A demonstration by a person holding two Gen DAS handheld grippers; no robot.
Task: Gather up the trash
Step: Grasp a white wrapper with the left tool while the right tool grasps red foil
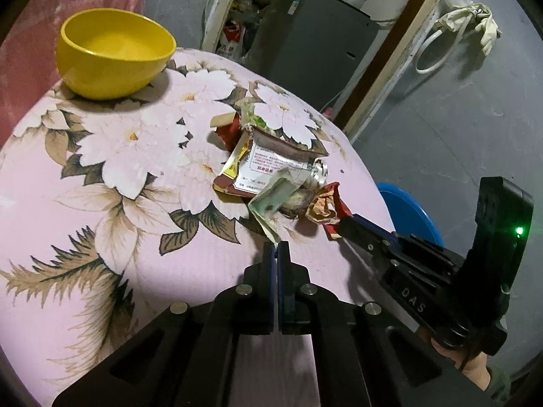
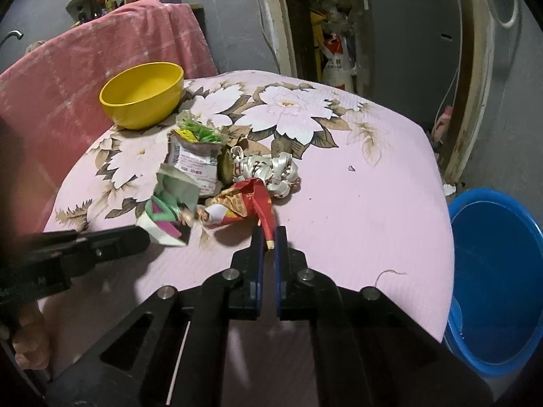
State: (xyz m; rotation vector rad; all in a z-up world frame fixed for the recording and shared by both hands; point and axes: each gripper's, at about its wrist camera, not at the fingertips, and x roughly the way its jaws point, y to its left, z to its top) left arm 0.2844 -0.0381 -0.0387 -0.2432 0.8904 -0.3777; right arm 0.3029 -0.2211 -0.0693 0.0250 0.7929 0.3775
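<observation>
1. One counter [image 2: 356,210], covered in a pink cloth printed with big white flowers, carries everything here.
2. One blue bucket [image 2: 502,271] stands on the floor just beside the counter's right edge; I can see nothing in it but its blue inside.
3. One yellow bowl [image 1: 115,54] sits at the far left corner of the counter, upright, nothing showing inside it.
4. One heap of trash [image 1: 271,169] lies near the middle of the counter. I count about five pieces, touching or overlapping: a white-and-red printed packet [image 2: 195,166], a crumpled silvery foil wrapper [image 2: 271,169], a green-and-white folded wrapper [image 2: 169,210], a red-and-gold crumpled wrapper [image 2: 244,203], and a green shredded bit [image 2: 198,129] at the back near the bowl.
5. Two grippers work at the heap's near side.
   - The left gripper [image 1: 274,247] has its fingers pressed close together, their tips at the lower edge of the green-and-white folded wrapper; whether they grip it I cannot tell.
   - The right gripper [image 2: 268,237] has its fingers closed to a narrow gap, pinching the red tail of the red-and-gold crumpled wrapper, which otherwise rests on the cloth.
</observation>
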